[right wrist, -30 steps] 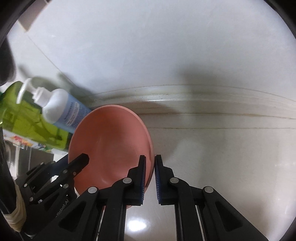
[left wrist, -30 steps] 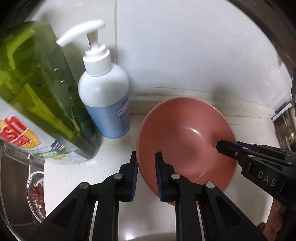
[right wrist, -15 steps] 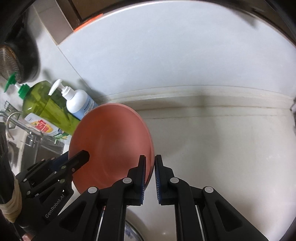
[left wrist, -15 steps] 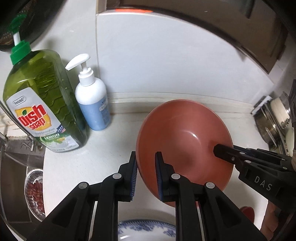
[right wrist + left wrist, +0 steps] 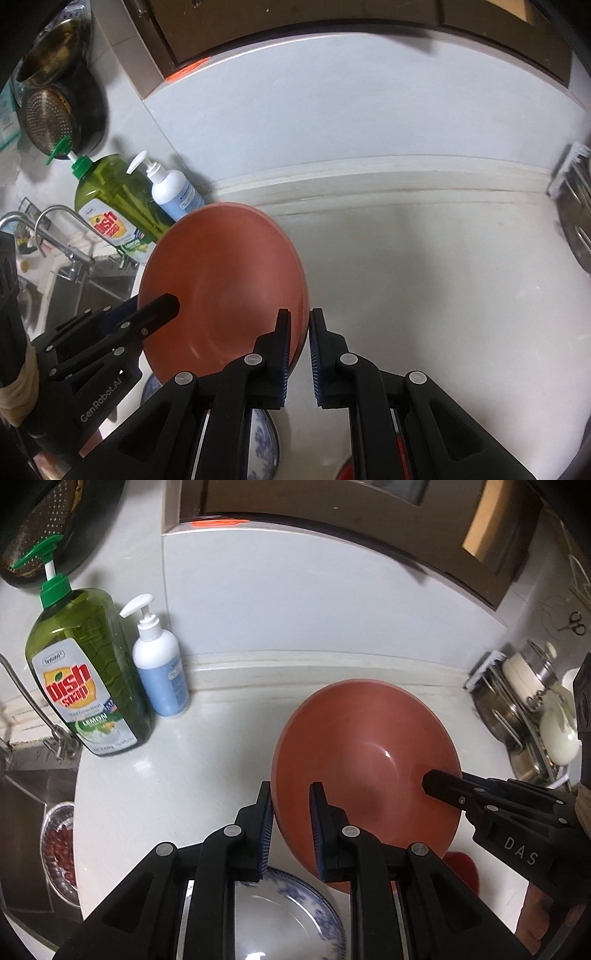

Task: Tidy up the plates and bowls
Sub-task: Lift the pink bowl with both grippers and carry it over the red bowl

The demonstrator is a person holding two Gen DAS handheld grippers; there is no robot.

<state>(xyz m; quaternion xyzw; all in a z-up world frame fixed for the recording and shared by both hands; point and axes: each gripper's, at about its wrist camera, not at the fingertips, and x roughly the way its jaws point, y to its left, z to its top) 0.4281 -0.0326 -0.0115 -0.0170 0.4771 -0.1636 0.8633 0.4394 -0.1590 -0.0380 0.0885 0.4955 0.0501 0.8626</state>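
Gripping opposite rims, the left gripper (image 5: 290, 827) at lower centre and the right gripper (image 5: 297, 354) at the frame's right pinch the red bowl (image 5: 365, 760), their jaws nearly closed, carrying it tilted above the counter (image 5: 207, 760), just beyond the blue-patterned plate (image 5: 295, 904) at the bottom.

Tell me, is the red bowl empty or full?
Empty. The red bowl shows only its bare, shiny inside, with nothing in it, while both grippers hold its rim.
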